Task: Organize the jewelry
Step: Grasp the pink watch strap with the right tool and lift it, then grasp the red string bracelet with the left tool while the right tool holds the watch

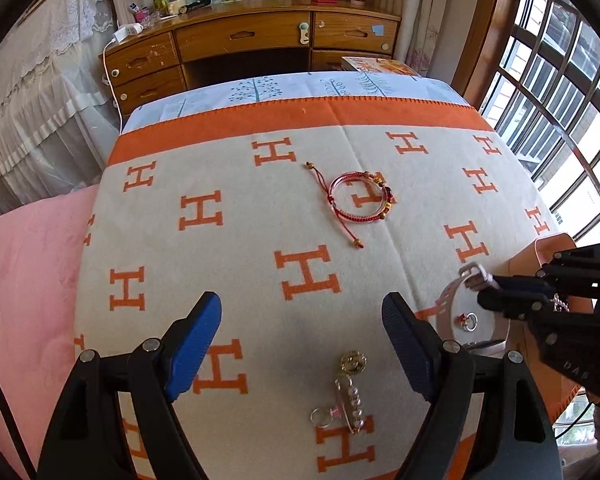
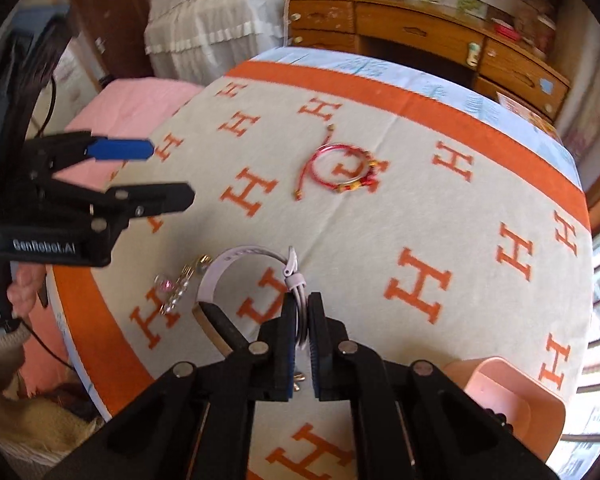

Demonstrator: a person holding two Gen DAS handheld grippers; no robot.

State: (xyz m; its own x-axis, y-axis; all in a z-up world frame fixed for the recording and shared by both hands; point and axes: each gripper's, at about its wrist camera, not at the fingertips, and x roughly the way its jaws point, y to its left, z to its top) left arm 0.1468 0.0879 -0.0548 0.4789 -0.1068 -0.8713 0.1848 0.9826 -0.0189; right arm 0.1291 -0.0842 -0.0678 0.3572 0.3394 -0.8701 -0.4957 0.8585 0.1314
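My right gripper (image 2: pixel 301 304) is shut on the strap of a white-banded wristwatch (image 2: pixel 236 258) and holds it just above the blanket; it also shows in the left wrist view (image 1: pixel 486 285) with the watch (image 1: pixel 448 300). My left gripper (image 1: pixel 302 312) is open and empty above a gold and pearl brooch (image 1: pixel 350 390) with a small ring (image 1: pixel 320 416). A red braided bracelet (image 1: pixel 358 199) with gold beads lies mid-table, also in the right wrist view (image 2: pixel 340 168). A small ring (image 1: pixel 469 321) lies under the watch.
A pink plastic box (image 2: pixel 512 400) stands at the table's right front, behind my right gripper. The table carries a cream and orange H-patterned blanket (image 1: pixel 228 256). A pink bed (image 1: pixel 24 272) lies left, a wooden desk (image 1: pixel 252 40) behind, windows (image 1: pixel 560 92) right.
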